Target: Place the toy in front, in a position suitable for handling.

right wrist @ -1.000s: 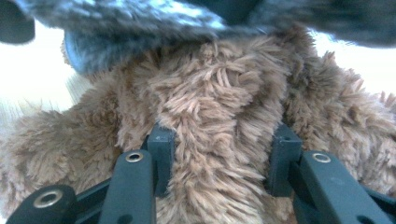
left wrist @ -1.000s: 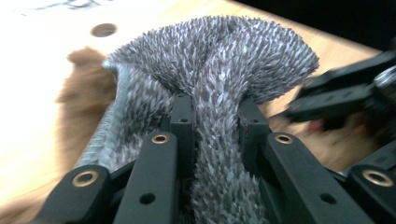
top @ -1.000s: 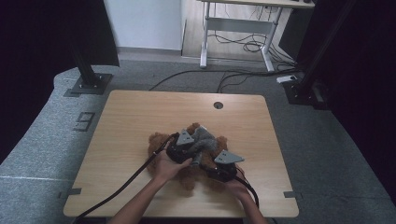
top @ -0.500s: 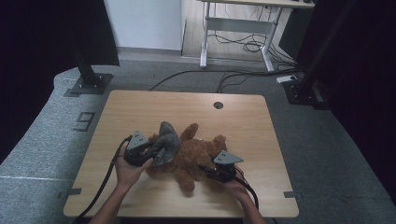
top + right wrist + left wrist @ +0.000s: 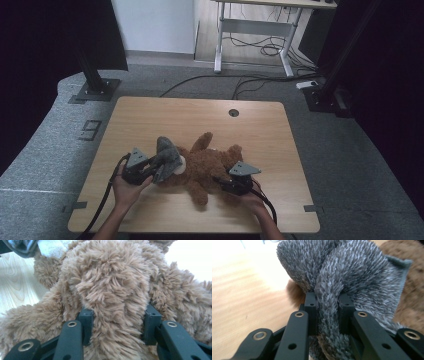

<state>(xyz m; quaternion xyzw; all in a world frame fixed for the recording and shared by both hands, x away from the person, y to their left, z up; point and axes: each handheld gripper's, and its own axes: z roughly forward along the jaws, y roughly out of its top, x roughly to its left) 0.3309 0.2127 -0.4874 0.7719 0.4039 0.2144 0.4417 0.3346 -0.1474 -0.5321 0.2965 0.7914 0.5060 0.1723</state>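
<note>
A brown plush bear [image 5: 207, 167] lies on its back near the middle of the desk [image 5: 280, 145], towards the person's side. A grey fleece garment [image 5: 166, 156] is bunched at its left end, where a patch of white shows beside it. The work in hand looks like pulling that garment off the bear.

The left hand-held gripper [image 5: 150, 172] is clamped on a thick fold of the grey fleece [image 5: 332, 315]; the pile bulges out on both sides of the jaws. The right hand-held gripper [image 5: 227, 184] is clamped on a brown furry limb or fold of the bear [image 5: 117, 315], pinning it to the desk.

To do this step well:
- Let the right grip act as the anchor and hold it low and steady, so the bear does not slide along with the pull
- Draw the left one away from the bear, along the line of the body and not upwards, so the fleece slips off instead of lifting the toy
- The fold is fat and springy, so it may creep out of the jaws; watch for that and take a deeper bite if it thins
- Whether any fleece is caught under the bear I cannot tell, so pull evenly and stop if the bear begins to turn
</note>
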